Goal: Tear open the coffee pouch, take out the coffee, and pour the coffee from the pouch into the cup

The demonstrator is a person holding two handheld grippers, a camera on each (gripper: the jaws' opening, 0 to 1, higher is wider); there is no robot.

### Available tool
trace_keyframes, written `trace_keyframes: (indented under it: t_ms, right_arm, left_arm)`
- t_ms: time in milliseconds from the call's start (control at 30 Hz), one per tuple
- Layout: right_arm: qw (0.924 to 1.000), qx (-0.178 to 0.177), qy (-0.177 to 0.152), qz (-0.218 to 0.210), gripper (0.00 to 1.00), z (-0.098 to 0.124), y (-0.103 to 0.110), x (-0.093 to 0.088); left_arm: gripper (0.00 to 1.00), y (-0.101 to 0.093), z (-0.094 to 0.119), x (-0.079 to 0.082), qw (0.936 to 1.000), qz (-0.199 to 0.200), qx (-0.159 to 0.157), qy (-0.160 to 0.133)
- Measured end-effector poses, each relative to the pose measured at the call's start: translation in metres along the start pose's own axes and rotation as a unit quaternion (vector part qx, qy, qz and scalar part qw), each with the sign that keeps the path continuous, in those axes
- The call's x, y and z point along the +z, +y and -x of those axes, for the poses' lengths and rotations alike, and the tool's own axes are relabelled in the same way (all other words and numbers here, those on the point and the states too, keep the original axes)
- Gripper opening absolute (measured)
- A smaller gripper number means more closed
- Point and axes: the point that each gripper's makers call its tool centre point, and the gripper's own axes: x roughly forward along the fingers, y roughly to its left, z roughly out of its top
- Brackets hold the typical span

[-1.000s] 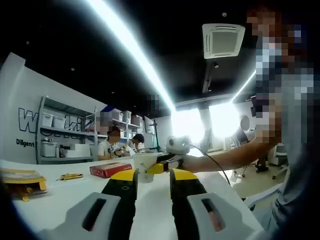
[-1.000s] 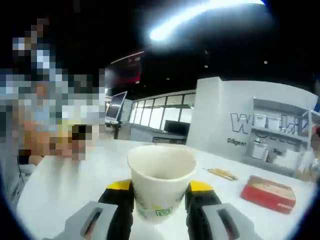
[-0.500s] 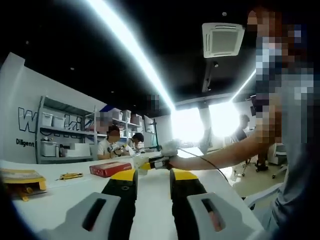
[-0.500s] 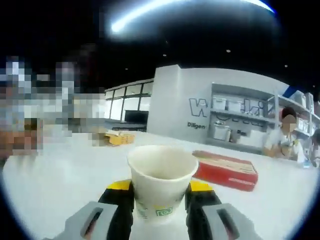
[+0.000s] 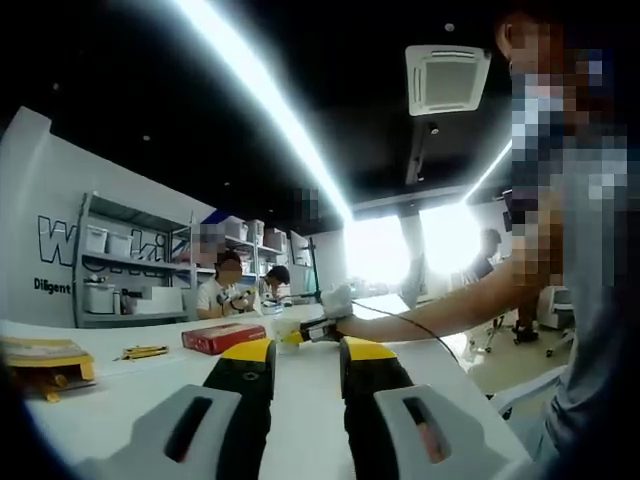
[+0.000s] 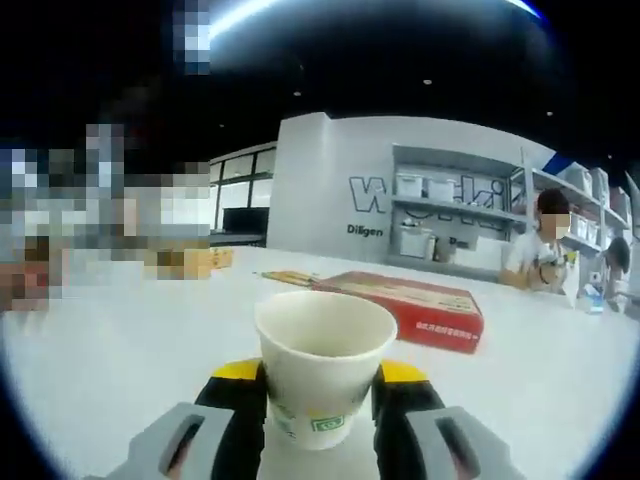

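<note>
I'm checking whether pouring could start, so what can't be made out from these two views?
- Inside of the paper cup, right gripper view: its near wall hides the bottom, so contents are unknown.
- Yellow box, left gripper view: cut by the edge and blurred; print unreadable.
- Red box: label too small to read.
- Right gripper, left gripper view: small, far, blurred.

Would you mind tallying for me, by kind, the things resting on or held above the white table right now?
Paper cup, held in the right gripper: 1
Red box: 1
Yellow carton: 1
Yellow pen-like item: 1
Total: 4
</note>
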Motion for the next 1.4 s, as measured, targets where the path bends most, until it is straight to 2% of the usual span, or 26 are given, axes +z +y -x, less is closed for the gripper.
trace_keyframes:
  t_ms: [300,433,533,600,800,900,967,1000,1033,1067,1100,1233,1400]
  right_arm:
    - [1.0000,-0.007,0.006,0.004,0.44,0.002,0.000,-0.001]
    - [0.9998,-0.016,-0.008,0.001,0.57,0.009,0.000,0.005]
    - [0.9996,-0.024,-0.016,-0.008,0.62,0.019,0.004,0.007]
    - [0.9988,-0.028,-0.035,-0.018,0.65,0.027,0.009,0.017]
    - [0.9972,-0.042,-0.062,0.002,0.69,0.057,0.044,0.050]
    - [0.9959,-0.046,-0.077,0.009,0.70,0.071,0.063,0.063]
    - [0.9944,-0.051,-0.092,0.014,0.70,0.080,0.073,0.072]
    - [0.9936,-0.051,-0.099,0.018,0.70,0.085,0.080,0.077]
    - [0.9927,-0.050,-0.108,0.019,0.70,0.090,0.087,0.082]
    - [0.9920,-0.052,-0.114,0.020,0.70,0.095,0.094,0.085]
    - [0.9909,-0.051,-0.122,0.022,0.70,0.099,0.102,0.089]
    - [0.9888,-0.043,-0.139,0.032,0.70,0.117,0.134,0.101]
    - [0.9875,-0.037,-0.149,0.039,0.68,0.137,0.165,0.108]
  left_arm:
    - [0.28,-0.001,-0.001,-0.002,1.0000,0.000,0.002,0.006]
    - [0.28,0.000,-0.001,-0.002,0.9999,-0.003,0.006,0.009]
    - [0.31,0.005,-0.001,-0.004,0.9997,-0.005,0.018,0.016]
    - [0.35,0.016,0.001,-0.006,0.9994,-0.003,0.028,0.020]
    - [0.46,0.027,0.003,0.008,0.9971,-0.008,0.073,0.018]
    - [0.52,0.035,0.008,0.016,0.9941,0.013,0.107,0.011]
    - [0.53,0.041,0.016,0.018,0.9900,0.012,0.139,0.020]
    - [0.53,0.039,0.018,0.021,0.9899,0.015,0.140,0.021]
    - [0.54,0.045,0.026,0.025,0.9887,0.017,0.148,0.019]
    - [0.54,0.050,0.033,0.026,0.9856,0.015,0.167,0.024]
    - [0.55,0.047,0.037,0.030,0.9859,0.014,0.165,0.022]
    - [0.57,0.045,0.058,0.042,0.9808,0.021,0.193,0.016]
    - [0.65,0.036,0.083,0.045,0.9742,0.024,0.223,0.024]
